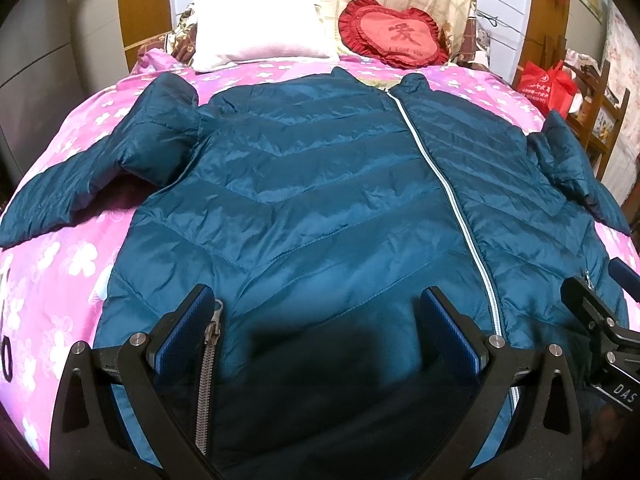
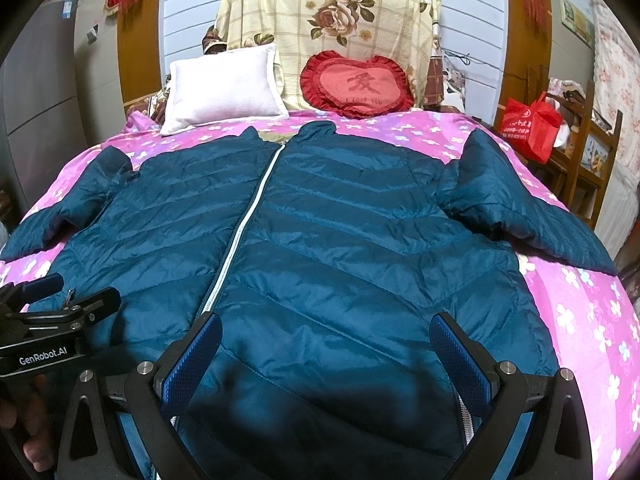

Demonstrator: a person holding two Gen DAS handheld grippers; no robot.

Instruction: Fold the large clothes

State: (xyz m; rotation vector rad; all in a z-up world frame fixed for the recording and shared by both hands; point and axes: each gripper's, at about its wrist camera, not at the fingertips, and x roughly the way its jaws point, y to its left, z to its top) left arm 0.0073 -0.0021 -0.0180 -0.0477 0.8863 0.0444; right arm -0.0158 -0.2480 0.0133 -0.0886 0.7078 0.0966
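Hovering wide open over the hem, the left gripper (image 1: 316, 320) and right gripper (image 2: 326, 346) hold nothing. A teal jacket (image 1: 320, 184) lies flat, zipped, unfolded on the bed (image 1: 60, 264). Folding seems about to begin; next, likely grasp a sleeve (image 2: 532, 216).

jacket (image 1: 320, 184): 1 | pillows (image 1: 260, 32): 2 | red bag (image 1: 548, 84): 1 | grippers (image 1: 316, 320): 2

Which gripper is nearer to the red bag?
Right. The red bag stands beyond the bed's right side; the right gripper is over the jacket's right half, the left gripper further left.
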